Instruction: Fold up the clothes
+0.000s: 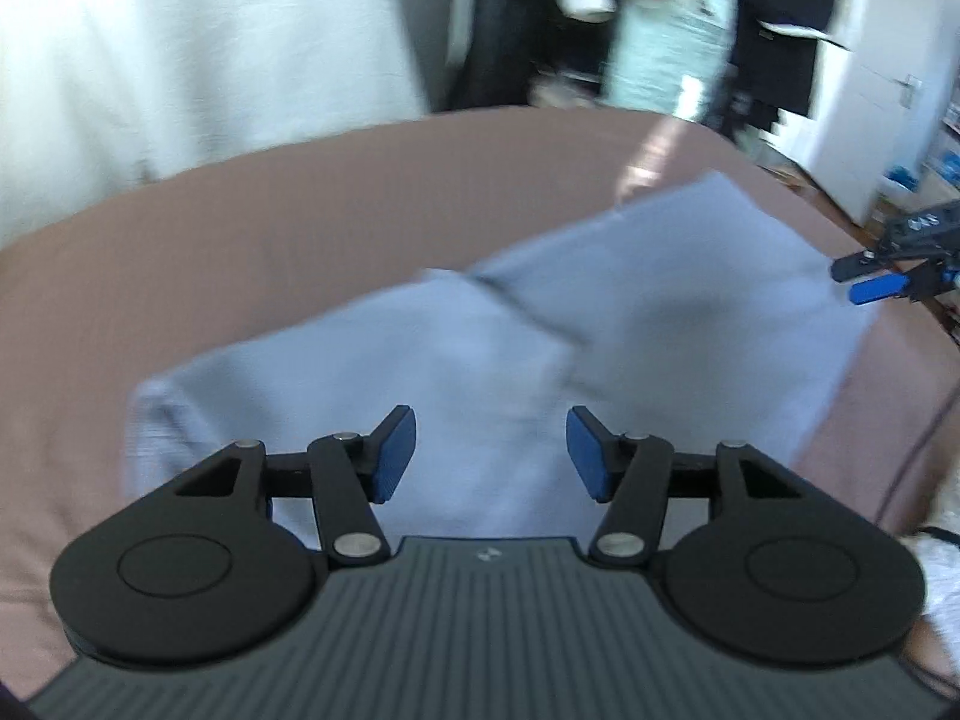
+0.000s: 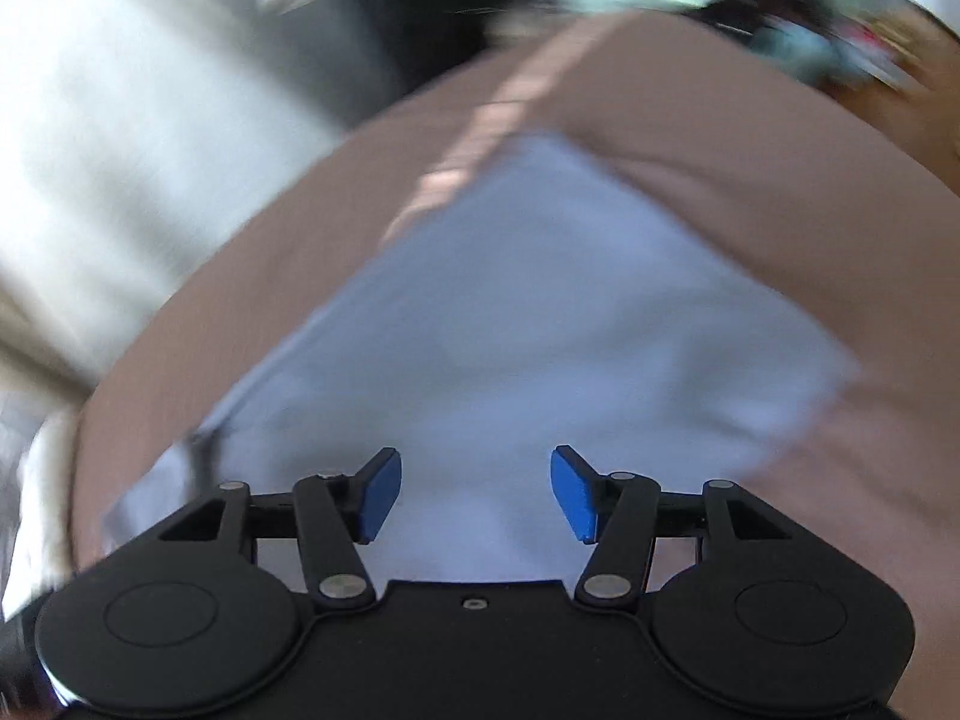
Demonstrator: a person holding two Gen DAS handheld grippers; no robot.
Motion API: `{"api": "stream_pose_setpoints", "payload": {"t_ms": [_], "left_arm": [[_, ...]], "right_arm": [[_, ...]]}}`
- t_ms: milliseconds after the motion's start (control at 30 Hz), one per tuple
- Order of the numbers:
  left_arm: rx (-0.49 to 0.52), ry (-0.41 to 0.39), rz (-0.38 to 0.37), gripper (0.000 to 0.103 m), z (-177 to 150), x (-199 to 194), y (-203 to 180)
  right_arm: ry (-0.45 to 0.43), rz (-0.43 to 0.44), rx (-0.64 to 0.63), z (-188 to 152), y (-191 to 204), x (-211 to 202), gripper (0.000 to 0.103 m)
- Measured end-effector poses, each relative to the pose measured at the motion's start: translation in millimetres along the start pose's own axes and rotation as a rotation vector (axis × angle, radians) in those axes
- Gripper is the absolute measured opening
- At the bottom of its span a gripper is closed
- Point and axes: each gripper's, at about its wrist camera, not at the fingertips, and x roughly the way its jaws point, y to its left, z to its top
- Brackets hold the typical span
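1. Hovering above the cloth, the left gripper [image 1: 491, 455] has its blue pads [image 1: 393, 456] spread wide with nothing between them.
2. The right gripper [image 2: 476, 493] is likewise spread and empty, poised over the near part of the same cloth.
3. The task's thing is a pale blue garment [image 1: 540, 336], lying on a brown bed sheet [image 1: 210, 252], already folded at least once: a raised flap edge crosses its middle in the left view.
4. It looks thin, light and limp, so it should sag and slide when lifted. My judgement is that corners or a straight hem give the surest hold, pinched through all layers so the fold does not slip apart.
5. Only the left view shows the flap seam, the other gripper's fingers at the garment's far right edge, a white door [image 1: 870, 90] and hanging clothes [image 1: 666, 36] behind the bed.
6. Only the right view shows the garment's far corner [image 2: 540, 141] cleanly and a strip of sunlight beside it. Both views are blurred.
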Motion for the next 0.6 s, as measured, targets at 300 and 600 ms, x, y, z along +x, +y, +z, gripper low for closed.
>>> {"api": "stream_pose_setpoints", "payload": {"t_ms": [300, 600], "left_arm": [[0.347, 0.182, -0.08, 0.055, -20, 59, -145], [0.169, 0.191, -0.021, 0.013, -32, 76, -123]], "right_arm": [[-0.01, 0.002, 0.351, 1, -81, 9, 0.063], [-0.115, 0.025, 0.505, 14, -87, 55, 0.065]]}}
